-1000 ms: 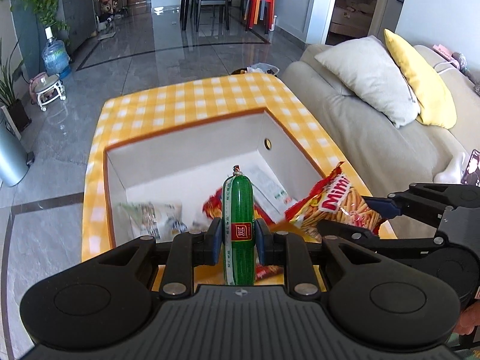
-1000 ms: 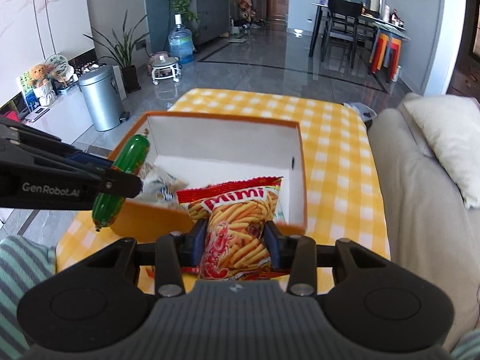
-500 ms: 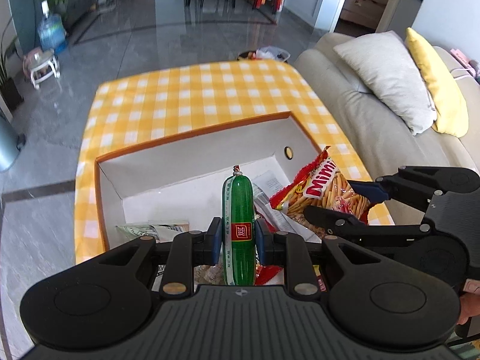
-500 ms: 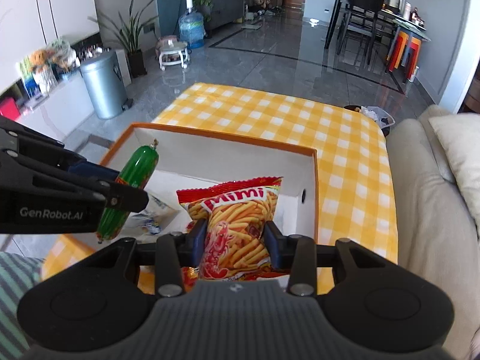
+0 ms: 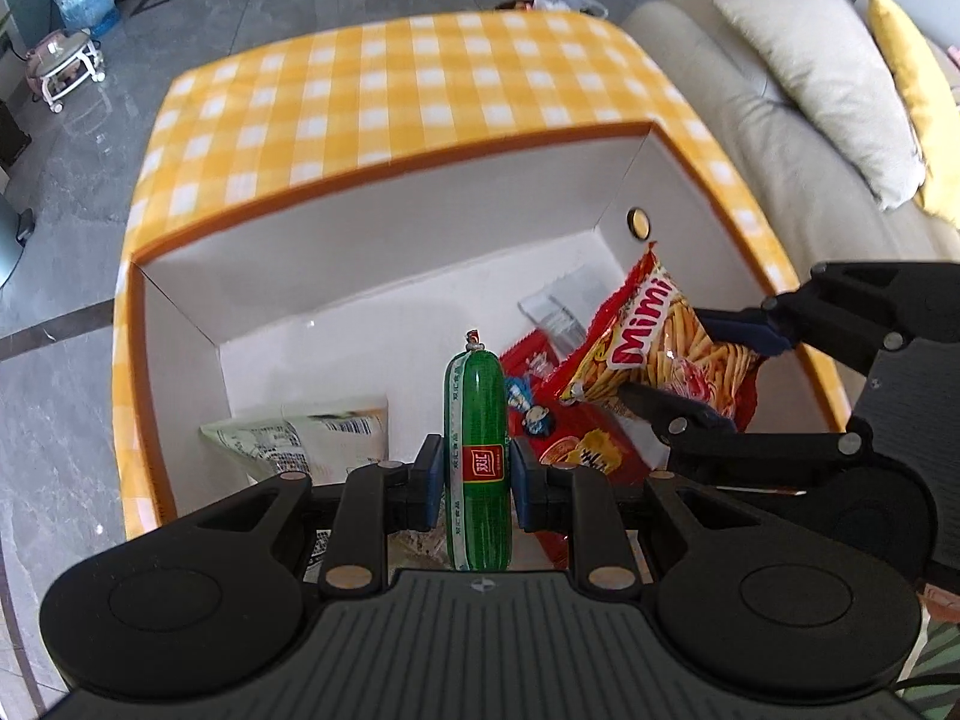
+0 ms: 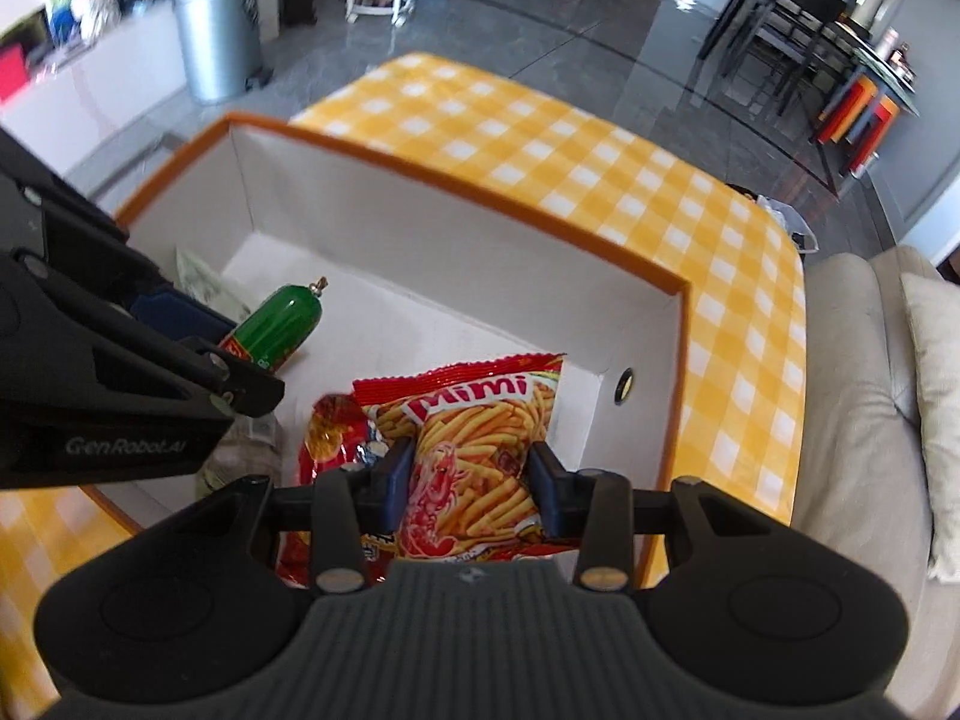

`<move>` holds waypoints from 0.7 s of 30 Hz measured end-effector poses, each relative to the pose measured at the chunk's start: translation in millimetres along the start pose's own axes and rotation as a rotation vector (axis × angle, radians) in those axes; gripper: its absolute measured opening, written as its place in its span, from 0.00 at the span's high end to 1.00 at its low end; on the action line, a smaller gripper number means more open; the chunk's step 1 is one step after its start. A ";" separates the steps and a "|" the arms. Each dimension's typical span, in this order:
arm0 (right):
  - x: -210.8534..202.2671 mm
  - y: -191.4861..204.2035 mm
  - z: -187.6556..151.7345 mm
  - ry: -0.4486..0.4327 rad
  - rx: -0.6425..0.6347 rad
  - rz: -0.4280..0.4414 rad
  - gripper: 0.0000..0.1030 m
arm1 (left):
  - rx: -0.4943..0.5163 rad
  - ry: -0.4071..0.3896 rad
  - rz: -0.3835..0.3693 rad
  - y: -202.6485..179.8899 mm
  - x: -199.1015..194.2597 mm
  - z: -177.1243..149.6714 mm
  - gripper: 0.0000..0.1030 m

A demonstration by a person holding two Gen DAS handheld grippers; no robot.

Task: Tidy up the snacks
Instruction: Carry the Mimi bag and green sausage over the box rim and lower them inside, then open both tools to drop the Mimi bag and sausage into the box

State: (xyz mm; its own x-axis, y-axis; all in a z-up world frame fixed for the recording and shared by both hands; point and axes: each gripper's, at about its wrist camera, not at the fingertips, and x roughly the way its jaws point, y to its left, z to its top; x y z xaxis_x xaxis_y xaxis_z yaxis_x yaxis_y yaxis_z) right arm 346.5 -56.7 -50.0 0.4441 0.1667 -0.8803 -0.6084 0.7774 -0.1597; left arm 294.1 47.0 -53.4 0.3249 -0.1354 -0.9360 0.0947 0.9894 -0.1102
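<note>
The left gripper [image 5: 477, 474] is clamped on a green sausage [image 5: 477, 420], the 2 pads pressing its lower half so that most of the stick juts forward over the white box [image 5: 420, 204]. Just beside it, the right gripper [image 6: 474, 480] pinches a red Mimi chip bag [image 6: 480, 438] across its middle, the bag's top edge fanning out ahead of the jaws. Both snacks hang inside the box's opening, above its floor, the sausage toward the box's left half and the bag toward the wall with the round hole. Below them in the box lie a pale packet [image 5: 312, 438] at the left and a red packet [image 5: 576, 438] near the centre, with what may be a clear wrapper [image 5: 558, 312] farther back, though blur makes that uncertain. The main risk is crowding: the 2 grippers sit close together over the box, so lowering both at once could knock their arms together. The smooth sausage could also roll when let go, and the puffy bag might land on the red packet and slide.
</note>
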 end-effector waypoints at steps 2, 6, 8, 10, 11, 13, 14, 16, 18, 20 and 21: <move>7.1 2.7 -0.4 0.020 -0.028 -0.006 0.63 | 0.002 0.016 -0.008 -0.3 4.3 0.5 0.76; 20.4 4.7 -1.3 0.057 -0.067 -0.013 0.63 | 0.001 0.043 -0.022 0.4 14.6 2.0 0.76; 26.5 6.5 -2.5 0.077 -0.085 -0.016 0.63 | 0.001 0.055 -0.020 0.4 19.5 1.8 0.76; 31.8 7.1 -3.3 0.096 -0.088 -0.010 0.63 | -0.002 0.069 -0.023 1.0 24.4 2.2 0.76; 33.9 8.1 -3.1 0.106 -0.083 -0.007 0.63 | -0.006 0.075 -0.027 1.2 26.2 2.1 0.76; 37.8 8.1 -3.4 0.124 -0.081 -0.007 0.63 | -0.017 0.094 -0.032 3.0 29.8 1.7 0.76; 38.8 8.2 -3.5 0.131 -0.082 -0.009 0.63 | -0.019 0.103 -0.025 3.2 31.2 1.6 0.76; 42.1 8.3 -3.6 0.148 -0.081 -0.010 0.62 | -0.018 0.121 -0.002 2.2 33.9 1.5 0.76; 47.0 6.9 -3.3 0.171 -0.074 -0.003 0.62 | -0.033 0.137 0.002 3.1 35.9 1.4 0.76; 52.2 4.9 -3.4 0.189 -0.060 0.003 0.62 | -0.041 0.148 0.003 3.5 37.9 1.0 0.76; 52.9 3.9 -3.9 0.192 -0.052 0.004 0.62 | -0.035 0.150 0.009 2.5 38.7 0.6 0.76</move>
State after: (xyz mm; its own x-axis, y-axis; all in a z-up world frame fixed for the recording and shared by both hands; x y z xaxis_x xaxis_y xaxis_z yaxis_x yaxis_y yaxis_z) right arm 365.1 -47.3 -98.9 0.3110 0.0465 -0.9493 -0.6454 0.7435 -0.1750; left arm 307.4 44.3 -89.7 0.1812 -0.1198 -0.9761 0.0583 0.9921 -0.1110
